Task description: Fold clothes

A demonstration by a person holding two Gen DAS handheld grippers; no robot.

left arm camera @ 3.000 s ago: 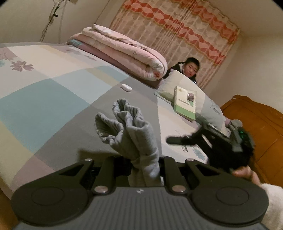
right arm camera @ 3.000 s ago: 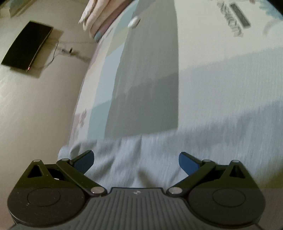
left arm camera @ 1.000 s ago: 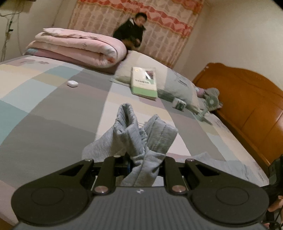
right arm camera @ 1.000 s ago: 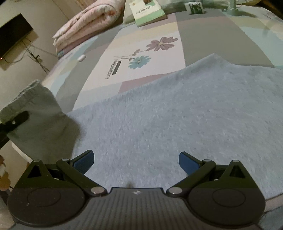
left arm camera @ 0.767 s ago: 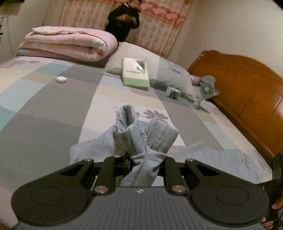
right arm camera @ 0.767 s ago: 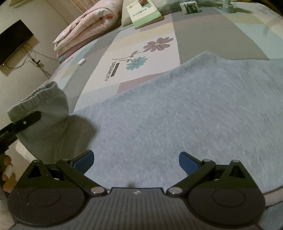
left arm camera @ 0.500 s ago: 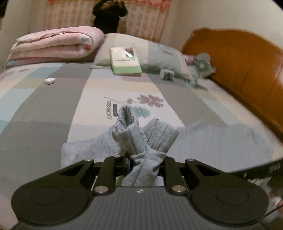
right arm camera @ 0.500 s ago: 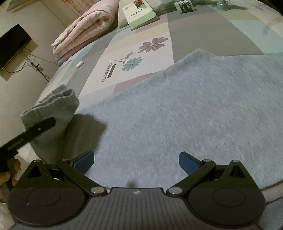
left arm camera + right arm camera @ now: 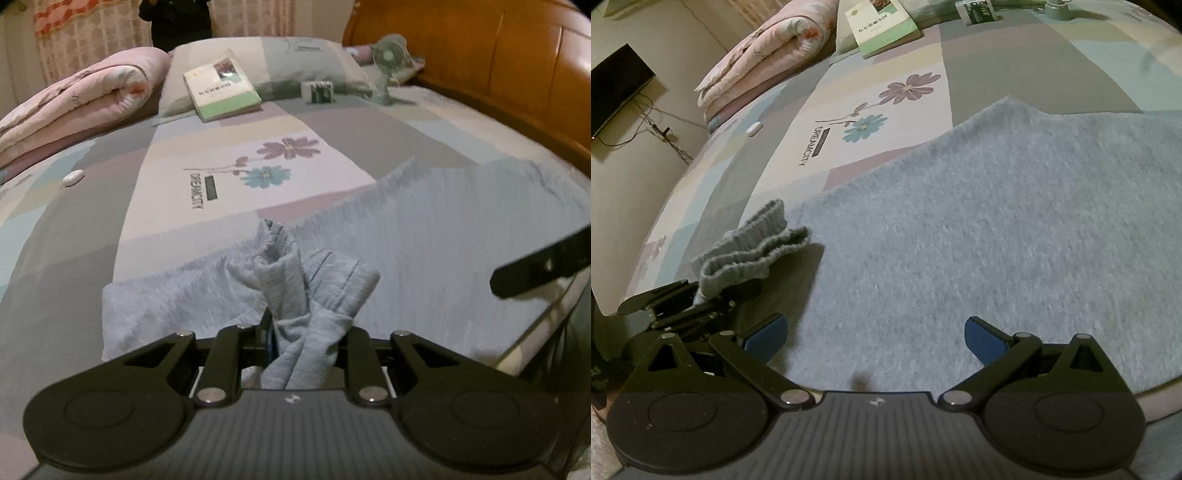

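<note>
A light grey knit garment [image 9: 443, 240] [image 9: 979, 221] lies spread flat on the patchwork bedspread [image 9: 92, 236]. My left gripper [image 9: 306, 332] pinches its bunched ribbed sleeve cuff [image 9: 295, 280] and its jaws are opening slightly, the cloth still pressed between them. In the right wrist view the left gripper [image 9: 683, 299] sits low at the garment's left edge with the cuff [image 9: 753, 243] sticking out of it. My right gripper [image 9: 875, 334] hovers open over the garment's near edge with nothing between its blue pads [image 9: 764, 332]. One of its fingers [image 9: 543, 264] shows at the right of the left wrist view.
A green book [image 9: 221, 88] leans on a pillow [image 9: 295, 62] at the head of the bed, beside a rolled pink quilt [image 9: 74, 99], a small fan [image 9: 388, 62] and a wooden headboard [image 9: 498, 66]. A white case [image 9: 72, 178] lies on the bedspread. A person [image 9: 177, 18] stands by the curtain.
My left gripper swung right and lower, carrying the cuff in over the garment's left part. The right gripper stayed put, open.
</note>
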